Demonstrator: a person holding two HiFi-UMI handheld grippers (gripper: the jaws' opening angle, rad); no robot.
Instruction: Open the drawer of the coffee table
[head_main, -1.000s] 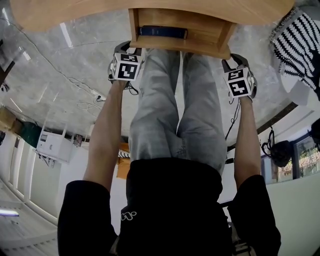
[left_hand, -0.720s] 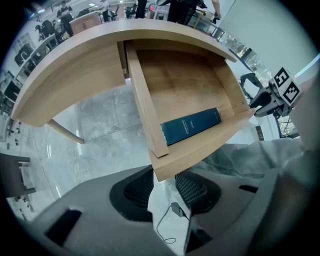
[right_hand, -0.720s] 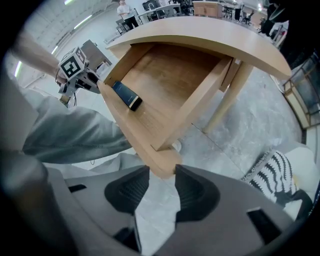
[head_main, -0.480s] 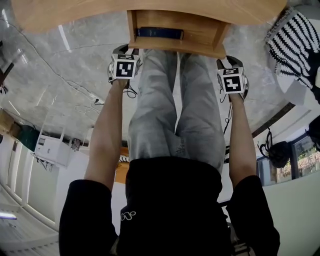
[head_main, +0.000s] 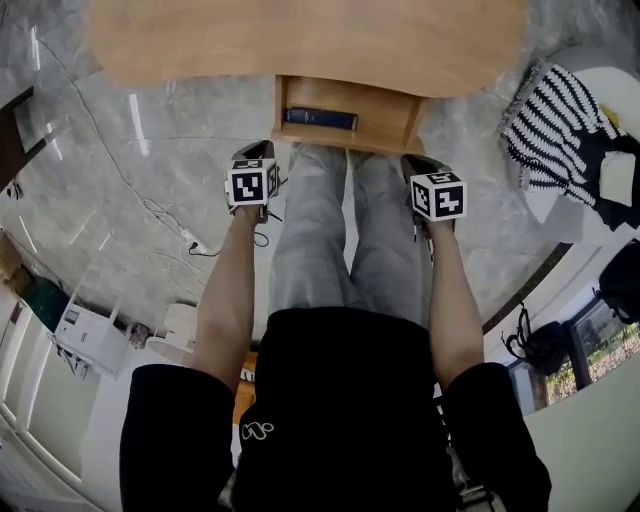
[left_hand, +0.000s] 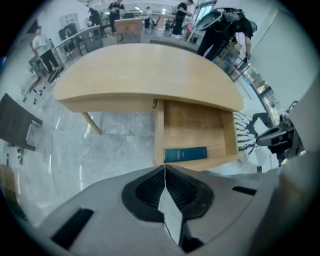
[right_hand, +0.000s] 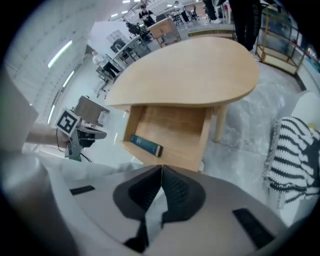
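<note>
The light wooden coffee table (head_main: 300, 45) has its drawer (head_main: 390, 125) pulled out, with a dark blue book (head_main: 320, 118) lying along the drawer's front. The drawer (left_hand: 192, 125) and book (left_hand: 185, 154) show just beyond my left gripper (left_hand: 165, 167), whose jaws have just been closing and are shut on nothing. My right gripper (right_hand: 161, 167) has closed in the same way and holds nothing, with the drawer (right_hand: 170, 125) and book (right_hand: 146, 145) ahead of it. In the head view the left gripper (head_main: 253, 155) and right gripper (head_main: 420, 165) hang clear of the drawer's front corners, above the person's knees.
A black-and-white striped cloth (head_main: 555, 125) lies on a pale seat right of the table. A cable and power strip (head_main: 190, 240) trail over the marble floor at left, near a white appliance (head_main: 85, 340). People and furniture (left_hand: 115, 15) stand beyond the table.
Both grippers have come away from the drawer's front corners and risen towards the person. The table and open drawer now look smaller and farther off.
</note>
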